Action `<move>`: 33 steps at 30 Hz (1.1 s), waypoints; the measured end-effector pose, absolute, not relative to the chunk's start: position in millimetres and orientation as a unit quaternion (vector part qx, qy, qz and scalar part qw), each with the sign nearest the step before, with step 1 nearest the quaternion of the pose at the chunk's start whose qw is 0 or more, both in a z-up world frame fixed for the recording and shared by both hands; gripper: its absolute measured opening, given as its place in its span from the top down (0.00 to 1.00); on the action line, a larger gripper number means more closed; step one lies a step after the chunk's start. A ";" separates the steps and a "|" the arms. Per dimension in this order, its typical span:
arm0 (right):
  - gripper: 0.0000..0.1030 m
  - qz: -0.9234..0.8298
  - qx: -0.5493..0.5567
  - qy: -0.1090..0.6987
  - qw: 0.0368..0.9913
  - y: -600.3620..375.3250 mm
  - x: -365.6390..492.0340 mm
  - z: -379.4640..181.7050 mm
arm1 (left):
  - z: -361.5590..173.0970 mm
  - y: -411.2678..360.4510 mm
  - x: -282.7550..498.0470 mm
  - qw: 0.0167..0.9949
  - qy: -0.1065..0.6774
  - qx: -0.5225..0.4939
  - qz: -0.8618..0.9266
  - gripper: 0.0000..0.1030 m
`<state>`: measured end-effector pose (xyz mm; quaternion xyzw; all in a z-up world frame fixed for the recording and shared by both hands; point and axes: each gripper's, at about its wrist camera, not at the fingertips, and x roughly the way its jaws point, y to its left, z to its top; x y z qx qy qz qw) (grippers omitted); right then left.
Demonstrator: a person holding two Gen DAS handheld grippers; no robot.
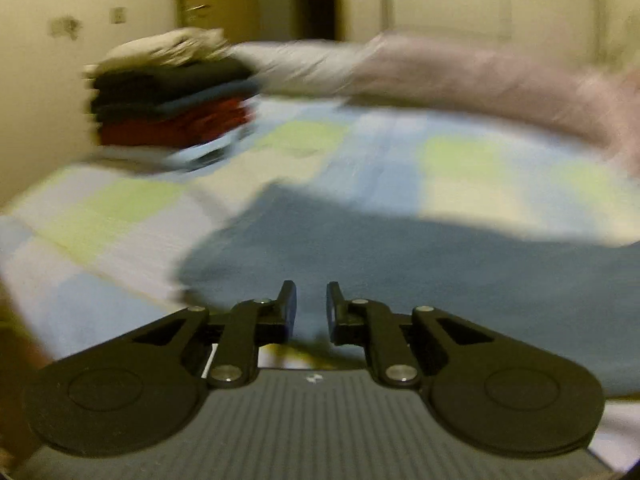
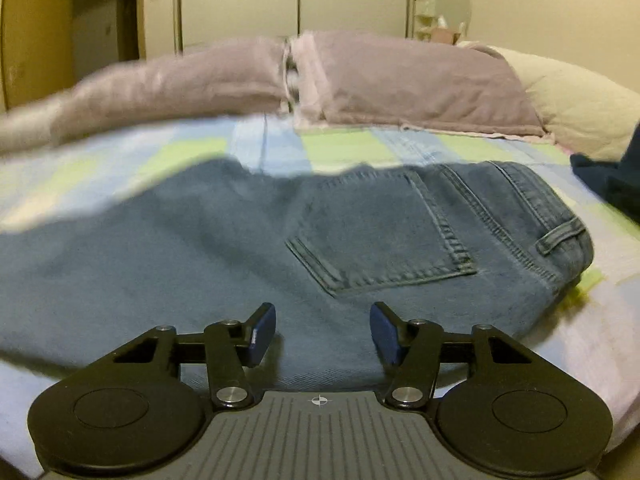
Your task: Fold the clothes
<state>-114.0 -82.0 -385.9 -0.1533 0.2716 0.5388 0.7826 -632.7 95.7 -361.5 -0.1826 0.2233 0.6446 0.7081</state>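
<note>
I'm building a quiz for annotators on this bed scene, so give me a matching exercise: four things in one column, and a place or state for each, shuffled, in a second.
Things:
1. blue denim jeans
2. stack of folded clothes
3. mauve pillow
4. right gripper

Places or states:
A. at the far left of the checked bedsheet
B. spread flat, back pocket up
C. open, holding nothing
D. at the bed's far edge, behind the jeans

Pairs: 1-B, 2-A, 3-D, 4-C
</note>
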 end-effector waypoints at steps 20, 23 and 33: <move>0.44 0.512 -0.154 0.290 0.794 -87.1 -141.3 -386.6 | -381.6 138.1 -679.4 0.675 0.290 -0.169 0.657 0.83; 0.44 0.504 -0.188 0.290 0.791 -74.6 -155.8 -397.2 | -383.6 136.3 -689.2 0.652 0.304 -0.170 0.673 0.73; 0.44 0.526 -0.086 0.319 0.784 -146.6 -190.5 -339.6 | -334.7 49.7 -751.5 0.670 0.119 -0.339 0.649 0.80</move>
